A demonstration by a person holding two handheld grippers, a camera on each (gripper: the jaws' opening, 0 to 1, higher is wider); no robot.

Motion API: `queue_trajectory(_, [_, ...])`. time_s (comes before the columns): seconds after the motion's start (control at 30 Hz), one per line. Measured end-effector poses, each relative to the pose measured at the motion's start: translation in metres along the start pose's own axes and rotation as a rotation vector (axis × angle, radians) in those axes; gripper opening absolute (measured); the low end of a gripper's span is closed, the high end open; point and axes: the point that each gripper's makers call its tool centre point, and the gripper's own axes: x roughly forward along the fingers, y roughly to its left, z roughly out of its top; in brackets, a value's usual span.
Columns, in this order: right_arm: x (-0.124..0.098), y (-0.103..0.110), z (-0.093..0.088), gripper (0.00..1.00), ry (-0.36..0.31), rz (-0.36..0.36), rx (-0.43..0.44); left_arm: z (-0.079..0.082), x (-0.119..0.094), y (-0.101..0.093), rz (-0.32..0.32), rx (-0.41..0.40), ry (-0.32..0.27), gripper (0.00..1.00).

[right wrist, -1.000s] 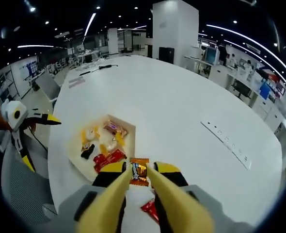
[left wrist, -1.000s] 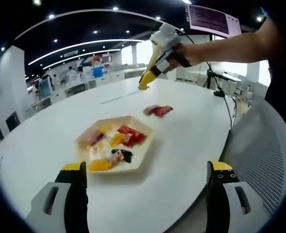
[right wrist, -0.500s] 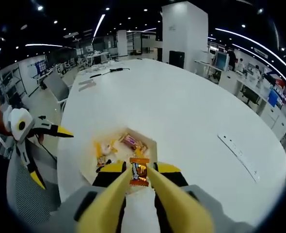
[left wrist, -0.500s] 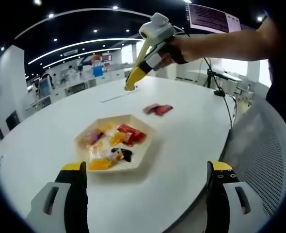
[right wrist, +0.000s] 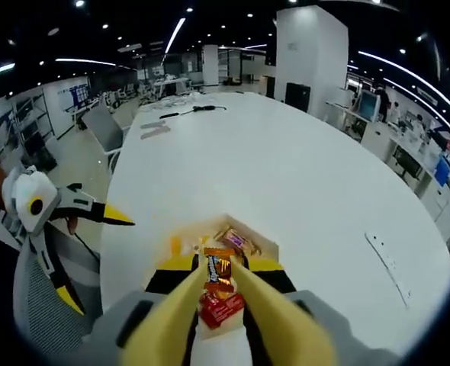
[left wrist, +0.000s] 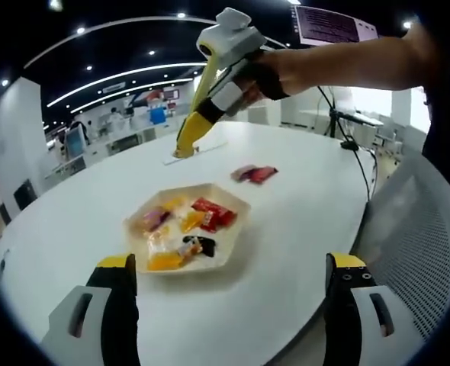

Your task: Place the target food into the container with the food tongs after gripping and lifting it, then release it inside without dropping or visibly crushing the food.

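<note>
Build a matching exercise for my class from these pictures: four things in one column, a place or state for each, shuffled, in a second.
Things:
1. orange-wrapped snack
2. tray
3. two red packets
4. left gripper

Places or states:
A. jaws wide apart, holding nothing
B. on the white table, beyond the tray
C. clamped in the right gripper
D. holds several wrapped snacks

Pairs: 1-C, 2-D, 3-B, 4-A

A tray (left wrist: 236,252) of wrapped snacks (left wrist: 181,229) sits on the white table (left wrist: 301,221). The right claw (left wrist: 184,146) hangs above it. The left claw (left wrist: 229,286) is wide apart.
</note>
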Motion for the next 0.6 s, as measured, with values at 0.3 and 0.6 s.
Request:
queue_trajectory(0.3, [0.001, 0.004, 0.005, 0.25, -0.027, 0.009, -0.038, 0.001, 0.000, 0.001, 0.006, 0.009, -0.005, 1.00])
queue_trajectory(0.6, [-0.013, 0.006, 0.008, 0.27, -0.078, 0.018, -0.052, 0.000, 0.000, -0.001, -0.003, 0.009, 0.003, 1.00])
